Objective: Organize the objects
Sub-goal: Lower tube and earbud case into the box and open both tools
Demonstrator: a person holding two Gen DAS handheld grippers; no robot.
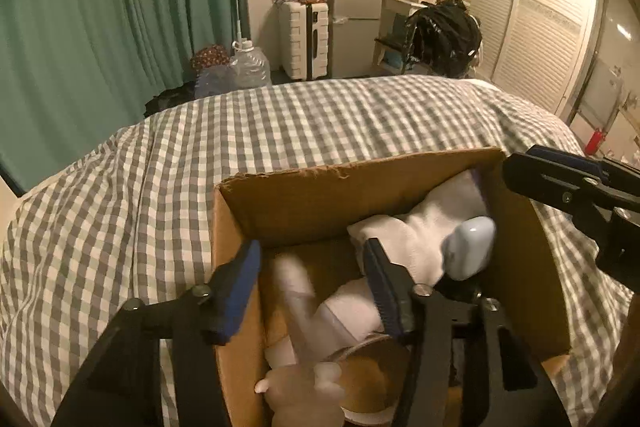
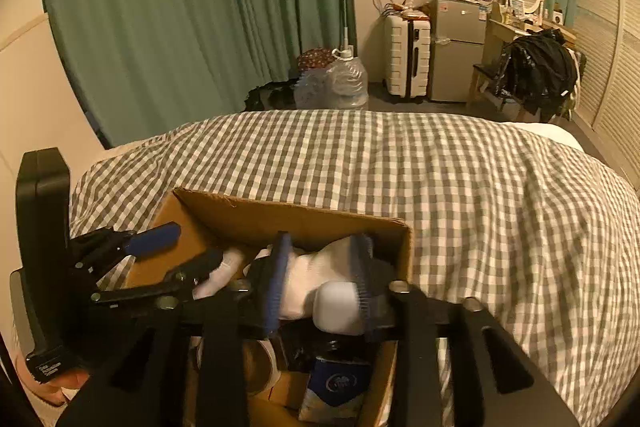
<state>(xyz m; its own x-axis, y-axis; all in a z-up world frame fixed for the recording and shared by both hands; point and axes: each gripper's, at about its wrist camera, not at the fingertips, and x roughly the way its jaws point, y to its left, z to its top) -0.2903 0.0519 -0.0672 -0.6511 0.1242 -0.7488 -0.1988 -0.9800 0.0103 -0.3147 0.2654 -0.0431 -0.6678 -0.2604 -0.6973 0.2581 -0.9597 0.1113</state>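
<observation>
Cardboard box (image 1: 280,203) sits on bed with grey-white checked cover (image 1: 320,123), open top. Both grippers hang over the box, pointing down into it.

Left gripper (image 1: 312,287): jaws apart, nothing pressed between pads. Its left finger is outside the box's left wall, its right finger inside the box. Below the gap, blurred translucent plastic item (image 1: 298,301) lies in the box; what it is cannot be told. Nearer the box's front wall, a tape roll (image 1: 372,371) with brown core shows, partly hidden.

Right gripper (image 2: 320,279): jaws apart, over the right part of the box. Between them, white sock (image 2: 308,279) and pale blue rounded case (image 2: 336,307), both in the box; the case lies next to the right pad, contact cannot be told due to blur. No clear squeeze seen, so read as open. Left view shows the same sock (image 1: 420,227) against the box's right wall with the case (image 1: 468,247) on top of it.

Dark blue packet (image 2: 336,383) lies in the box under the right gripper, near the front wall.

Behind the bed from the box: green curtain (image 2: 180,7), water jug (image 2: 348,79), white suitcase (image 2: 408,63), small fridge (image 2: 456,47).
</observation>
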